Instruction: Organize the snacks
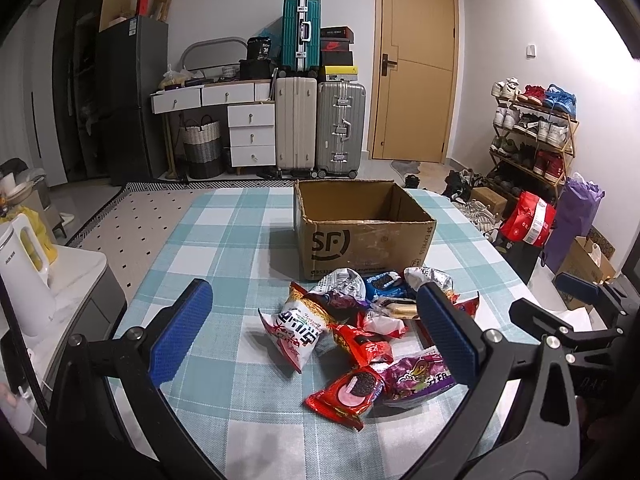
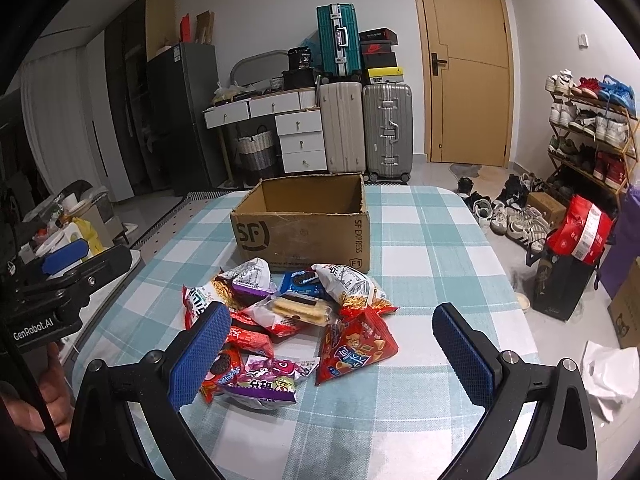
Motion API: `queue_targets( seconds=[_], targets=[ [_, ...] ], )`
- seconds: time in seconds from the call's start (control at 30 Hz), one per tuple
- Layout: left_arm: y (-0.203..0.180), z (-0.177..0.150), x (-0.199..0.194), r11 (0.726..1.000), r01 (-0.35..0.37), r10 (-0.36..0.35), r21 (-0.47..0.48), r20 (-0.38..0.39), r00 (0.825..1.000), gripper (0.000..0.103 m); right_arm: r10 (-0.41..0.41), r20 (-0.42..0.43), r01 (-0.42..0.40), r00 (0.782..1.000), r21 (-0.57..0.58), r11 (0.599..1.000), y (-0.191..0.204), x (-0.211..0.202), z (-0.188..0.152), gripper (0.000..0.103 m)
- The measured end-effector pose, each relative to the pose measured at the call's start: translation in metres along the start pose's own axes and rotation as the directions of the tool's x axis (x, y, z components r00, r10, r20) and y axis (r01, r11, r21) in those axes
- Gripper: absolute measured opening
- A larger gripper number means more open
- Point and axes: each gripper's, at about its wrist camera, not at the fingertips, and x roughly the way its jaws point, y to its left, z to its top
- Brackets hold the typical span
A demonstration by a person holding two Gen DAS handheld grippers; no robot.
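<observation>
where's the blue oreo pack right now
The blue cookie pack lies at the far edge of the snack pile on the checked tablecloth, just in front of the open brown cardboard box.

Left tool point(image 1: 316, 332): fingers spread wide, blue pads point(image 1: 180, 332) facing each other, nothing between them. Right tool point(image 2: 332, 356): fingers likewise spread wide, empty. Both point forward, side by side. A hand point(image 2: 52, 396) grips the left tool's handle.
</observation>
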Motion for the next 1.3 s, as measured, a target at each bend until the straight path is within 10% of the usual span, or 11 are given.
queue_targets(
  seconds=[1.3],
  targets=[
    [-0.003, -0.007, 0.016, 1.0, -0.004, 0.005, 0.004, -0.029, 1.0, 0.102, -0.003, -0.031, 0.003, 1.0, 0.009, 1.0, -0.01, 0.015, -0.006, 0.103]
  ],
)
